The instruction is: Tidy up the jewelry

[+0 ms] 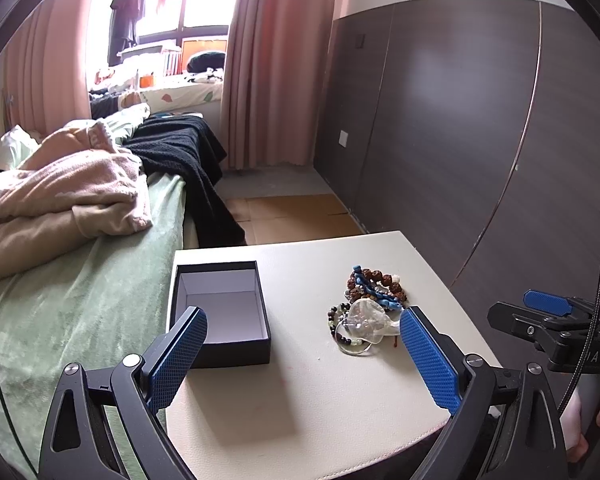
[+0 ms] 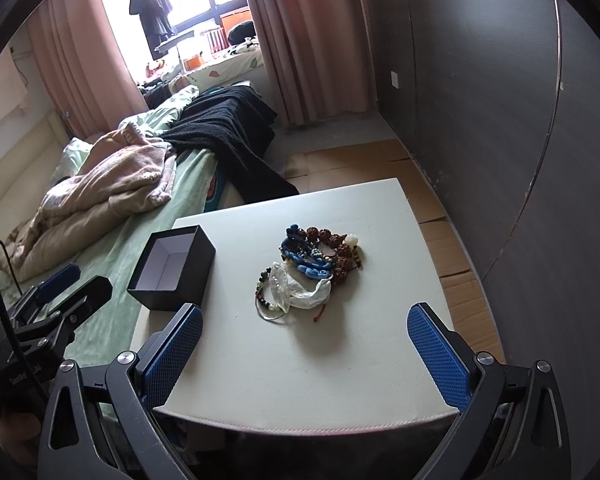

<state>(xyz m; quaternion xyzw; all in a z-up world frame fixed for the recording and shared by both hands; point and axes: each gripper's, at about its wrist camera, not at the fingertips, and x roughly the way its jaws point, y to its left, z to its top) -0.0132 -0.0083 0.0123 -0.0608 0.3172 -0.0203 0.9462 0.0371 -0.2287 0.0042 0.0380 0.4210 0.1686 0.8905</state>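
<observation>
My left gripper [image 1: 302, 364] hangs spread wide and empty above the near edge of the table [image 1: 300, 400], its left finger over the near end of the black box [image 1: 220, 312] and its right finger just beside the jewelry pile [image 1: 370, 310]. My right gripper [image 2: 304, 356] is likewise spread wide and holds nothing, poised over the near edge with the pile dead ahead between its fingers.

The pile, which is brown wooden beads [image 2: 336, 248], a blue braided cord [image 2: 308, 262], thin beaded bracelets [image 2: 266, 294] and a crumpled clear bag [image 2: 296, 290], sits right of the table's centre, its long run slanting from the near bracelets up to the brown beads toward the far right corner. The pieces overlap, and I cannot tell which strands are tangled.

The box stands open and empty along the left edge, its long axis running near to far, well apart from the pile, with bare tabletop between them.

I judge nothing is sorted yet. My right gripper faces the pile squarely, so I would take the first piece with it; the left is better placed to steady the box. The carry runs leftward across open surface. The box sits close to the left edge beside the bed [image 1: 80, 300], so a nudge could push it off.
</observation>
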